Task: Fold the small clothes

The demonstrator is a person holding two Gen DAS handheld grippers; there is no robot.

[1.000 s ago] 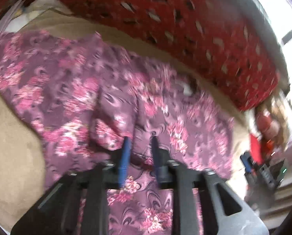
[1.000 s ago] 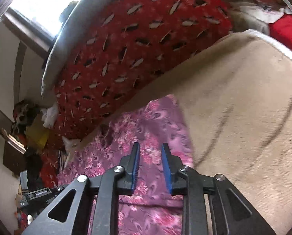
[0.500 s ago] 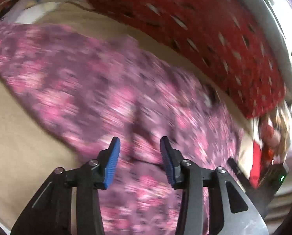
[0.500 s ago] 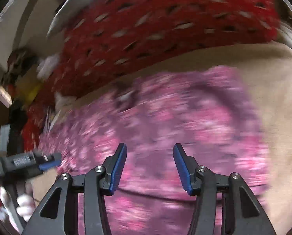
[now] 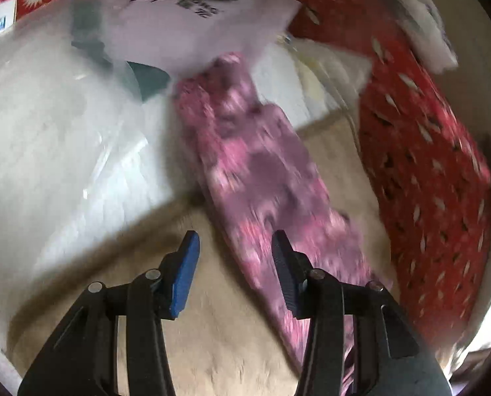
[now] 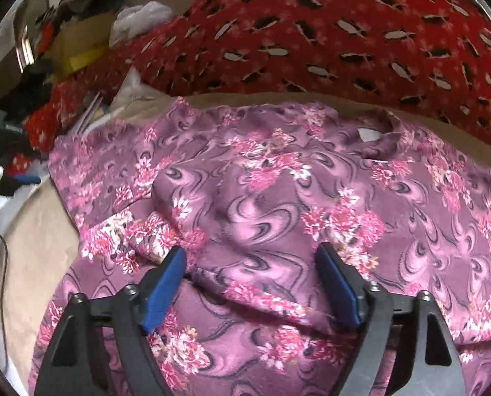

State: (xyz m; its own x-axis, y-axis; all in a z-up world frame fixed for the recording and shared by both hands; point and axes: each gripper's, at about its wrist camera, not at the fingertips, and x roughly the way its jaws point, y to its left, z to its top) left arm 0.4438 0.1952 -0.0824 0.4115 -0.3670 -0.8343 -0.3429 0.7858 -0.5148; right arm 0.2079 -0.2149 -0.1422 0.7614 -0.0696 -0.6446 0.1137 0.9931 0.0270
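Observation:
A purple garment with pink flowers (image 6: 278,198) lies spread and creased on a beige blanket (image 6: 31,264), its collar and white label at the far right. My right gripper (image 6: 250,275) is open and empty just above its middle. In the left wrist view the same garment (image 5: 261,165) shows blurred as a long strip, one end reaching onto white plastic. My left gripper (image 5: 235,260) is open and empty over the garment's left edge and the beige blanket (image 5: 212,330).
A red patterned cushion (image 6: 344,33) runs along the far side and shows in the left wrist view (image 5: 426,181). White plastic bags and papers (image 5: 64,132) lie at the left end. Clutter and boxes (image 6: 64,49) sit at the far left.
Both grippers were nearly shut a second ago and have opened. The left gripper swung away to the garment's left end; the right gripper moved over its middle.

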